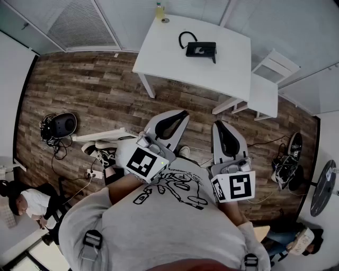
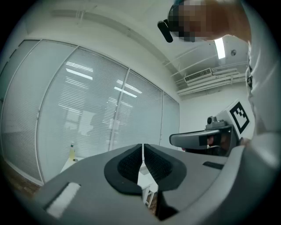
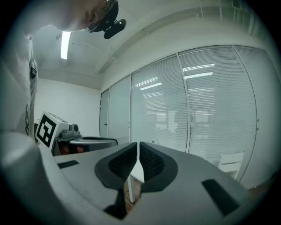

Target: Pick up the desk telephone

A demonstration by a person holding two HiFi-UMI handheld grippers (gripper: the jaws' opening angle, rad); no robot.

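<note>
Two pairs of jaws closed together, empty: left gripper (image 1: 183, 114), right gripper (image 1: 218, 125), textured black pads (image 2: 129, 164). Boxy black telephone (image 1: 200, 49) with looped cord (image 1: 180, 38) lies on smooth white tabletop (image 1: 175, 61), well apart.

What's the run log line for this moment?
stage: before approach | left gripper: shut, empty | right gripper: shut, empty | desk telephone: on white table, untouched

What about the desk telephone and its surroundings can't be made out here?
Desk telephone: head view, too small to tell handset from base; missing from both gripper views, whose lower half the left gripper and right gripper fill.
Bottle: head view, too small to read its label.
Floor under the person: head view, hidden by the torso.
</note>
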